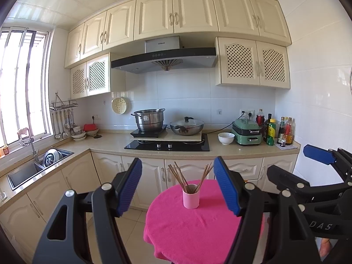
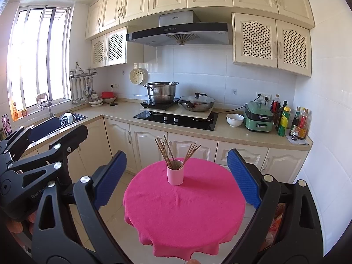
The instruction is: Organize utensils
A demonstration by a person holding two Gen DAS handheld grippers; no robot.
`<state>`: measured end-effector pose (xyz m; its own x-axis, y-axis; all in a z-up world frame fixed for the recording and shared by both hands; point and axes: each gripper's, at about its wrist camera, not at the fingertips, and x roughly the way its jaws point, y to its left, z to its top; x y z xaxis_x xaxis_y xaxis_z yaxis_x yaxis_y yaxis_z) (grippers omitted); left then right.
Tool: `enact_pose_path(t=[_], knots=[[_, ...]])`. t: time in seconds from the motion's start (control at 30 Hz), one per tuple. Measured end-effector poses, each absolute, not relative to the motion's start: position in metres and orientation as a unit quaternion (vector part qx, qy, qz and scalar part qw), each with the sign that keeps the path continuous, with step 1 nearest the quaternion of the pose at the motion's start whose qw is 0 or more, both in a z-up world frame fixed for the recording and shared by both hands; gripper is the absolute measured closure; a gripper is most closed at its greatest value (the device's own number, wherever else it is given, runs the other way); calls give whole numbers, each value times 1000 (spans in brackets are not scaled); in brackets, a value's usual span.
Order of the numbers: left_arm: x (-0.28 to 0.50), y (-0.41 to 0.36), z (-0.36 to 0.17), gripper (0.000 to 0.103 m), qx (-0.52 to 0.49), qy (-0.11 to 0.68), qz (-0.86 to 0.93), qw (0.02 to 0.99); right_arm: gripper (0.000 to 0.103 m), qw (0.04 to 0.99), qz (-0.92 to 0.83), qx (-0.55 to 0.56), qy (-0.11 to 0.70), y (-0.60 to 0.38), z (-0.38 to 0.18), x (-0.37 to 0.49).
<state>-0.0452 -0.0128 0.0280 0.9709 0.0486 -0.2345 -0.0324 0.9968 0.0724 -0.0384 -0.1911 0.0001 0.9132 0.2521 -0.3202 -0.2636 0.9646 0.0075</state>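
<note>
a small round surface draped in a bright pink cloth (image 1: 198, 226) sits in the lower middle of both views, in front of cream kitchen cabinets. near its far edge stands an upright pale pink cylindrical cup (image 1: 191, 196), and a bundle of thin brown wooden chopsticks (image 1: 186, 177) sticks out of it, fanning to the left and right. the left hand-held gripper (image 1: 177, 183) is held above the near side of the cloth with its blue ribbed pads (image 1: 129, 186) spread wide, gripping nothing; the cup shows in the gap between them but well beyond the tips. the right hand-held gripper (image 2: 177, 175) likewise has its blue pads (image 2: 244, 176) wide apart and empty, with the cup framed between them further off. each gripper appears at the edge of the other's view, the two side by side. behind, along the back counter, a steel stockpot (image 1: 149, 121) and a lidded wok (image 1: 187, 127) sit over a black hob, with a white bowl (image 1: 226, 138) and a green electric cooker (image 1: 247, 133) to the right.
</note>
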Motion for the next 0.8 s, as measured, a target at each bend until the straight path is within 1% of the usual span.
enact_pose_path(t=[0.8], knots=[[-26,-12,23,36,32,127,21,991,12,976,134,-18,172,-191,-3,-21]])
